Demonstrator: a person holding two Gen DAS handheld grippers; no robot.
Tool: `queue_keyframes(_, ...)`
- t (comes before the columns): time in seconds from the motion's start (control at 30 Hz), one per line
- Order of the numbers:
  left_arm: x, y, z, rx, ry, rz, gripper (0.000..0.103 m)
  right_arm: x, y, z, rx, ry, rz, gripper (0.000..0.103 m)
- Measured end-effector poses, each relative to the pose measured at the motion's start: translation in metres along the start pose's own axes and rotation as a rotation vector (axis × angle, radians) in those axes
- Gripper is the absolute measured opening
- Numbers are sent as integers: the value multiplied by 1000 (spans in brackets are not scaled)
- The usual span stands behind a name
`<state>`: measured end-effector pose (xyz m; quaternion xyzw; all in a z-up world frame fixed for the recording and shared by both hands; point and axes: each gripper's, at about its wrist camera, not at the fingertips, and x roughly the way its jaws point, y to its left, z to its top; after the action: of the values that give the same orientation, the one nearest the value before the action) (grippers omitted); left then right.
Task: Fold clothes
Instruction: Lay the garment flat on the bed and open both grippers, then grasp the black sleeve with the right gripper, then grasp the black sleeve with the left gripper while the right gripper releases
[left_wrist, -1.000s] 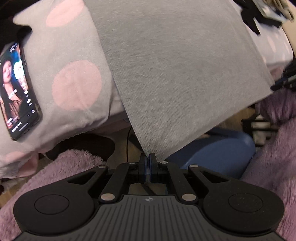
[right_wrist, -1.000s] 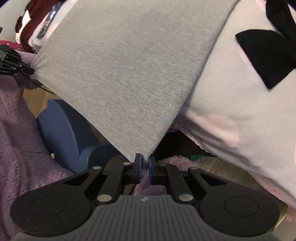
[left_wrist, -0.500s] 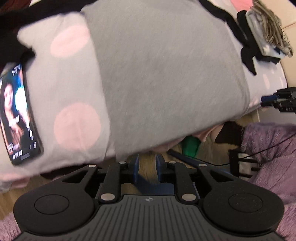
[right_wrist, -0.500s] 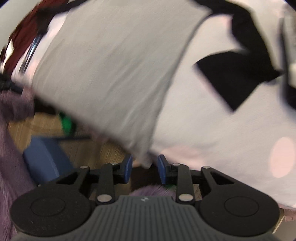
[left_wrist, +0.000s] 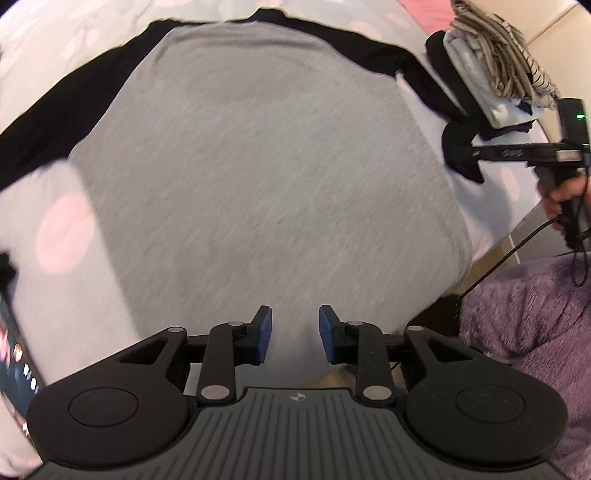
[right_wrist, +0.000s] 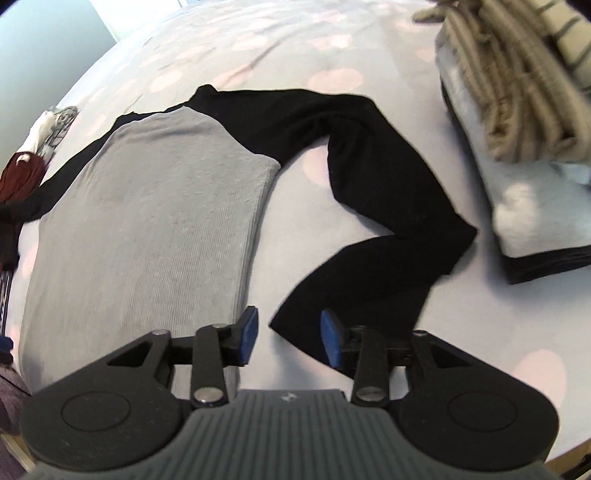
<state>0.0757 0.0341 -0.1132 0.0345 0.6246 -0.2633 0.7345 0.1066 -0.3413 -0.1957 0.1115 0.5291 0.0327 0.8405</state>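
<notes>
Since a second ago both grippers have let go of the hem of the grey shirt with black sleeves (left_wrist: 258, 177), which hung from their pinched tips then and now lies flat on the bed (right_wrist: 369, 48), spread over the pale bedsheet with pink dots. Both sets of jaws have just been opening. Left gripper (left_wrist: 295, 334): its two blue-padded fingers (left_wrist: 263, 334) stand apart over the shirt's lower edge, with grey cloth seen through the gap but nothing pressed between them. Right gripper (right_wrist: 289, 338): fingers spread as well, empty, above the cuff end of the one black sleeve (right_wrist: 388, 192) that shows in full in its view; that sleeve runs from the shoulder at 12 o'clock, bends twice, and ends at 6 o'clock between the fingertips. The shirt's grey body (right_wrist: 147, 206) fills the 9 o'clock side of that view, its side edge just beside the left-hand pad. The second sleeve shows only as a black strip at 9 to 10 o'clock.

One stack of folded clothes (right_wrist: 517, 110) sits at 2 o'clock, close to the sleeve's bend: knitted beige and striped pieces on top, pale and dark layers beneath. One dark red garment (right_wrist: 22, 173) lies at 9 o'clock. In the left wrist view, one phone (left_wrist: 14, 350) with a lit screen lies at 8 o'clock, and the person's hand (left_wrist: 557, 195) holds the other gripper's handle at 3 o'clock, beside purple fleece (left_wrist: 528, 314).
</notes>
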Motion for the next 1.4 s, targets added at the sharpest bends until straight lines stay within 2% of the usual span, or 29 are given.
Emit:
queue_keyframes(0.1, 8, -5, 13, -10, -30, -19, 26, 13, 8, 3, -33, 20, -45, 48)
queue_keyframes(0.2, 14, -11, 23, -15, -54, -36, 26, 18, 6, 4, -50, 40, -109, 29)
queue_keyframes(0.23, 14, -14, 27, -10, -63, -40, 26, 17, 3, 5, -30, 37, -113, 11)
queue_keyframes(0.27, 14, -16, 30, -5, -72, -44, 26, 15, 0, 7, -4, 34, -116, 10)
queue_keyframes(0.37, 8, -21, 37, 15, -124, -54, 26, -3, -7, 13, 80, -16, -72, 10)
queue_keyframes(0.47, 4, -29, 42, 46, -168, -53, 26, -25, 0, 23, 131, -72, 23, 9)
queue_keyframes(0.6, -2, -37, 45, 85, -223, -71, 27, -46, 35, 41, 91, -130, 126, 9)
queue_keyframes(0.67, -6, -41, 47, 102, -260, -85, 33, -51, 58, 49, 42, -140, 182, 9)
queue_keyframes(0.73, -13, -45, 46, 124, -314, -115, 49, -50, 82, 54, -11, -129, 225, 9)
queue_keyframes(0.87, -22, -57, 45, 186, -378, -150, 50, -41, 126, 56, -105, -87, 280, 10)
queue_keyframes(0.93, -23, -62, 46, 206, -394, -136, 53, -36, 141, 56, -136, -66, 290, 10)
queue_keyframes(1.13, -10, -65, 58, 155, -374, -102, 53, -27, 164, 57, -143, -30, 327, 10)
queue_keyframes(1.27, -4, -62, 67, 111, -388, -79, 52, -29, 174, 57, -159, -26, 350, 10)
queue_keyframes(1.3, -3, -61, 68, 105, -395, -75, 47, -29, 177, 56, -166, -24, 356, 10)
queue_keyframes(1.33, -2, -59, 69, 91, -396, -72, 29, -29, 179, 56, -173, -22, 361, 10)
queue_keyframes(1.4, -1, -52, 72, 60, -397, -75, 10, -29, 181, 56, -185, -24, 362, 15)
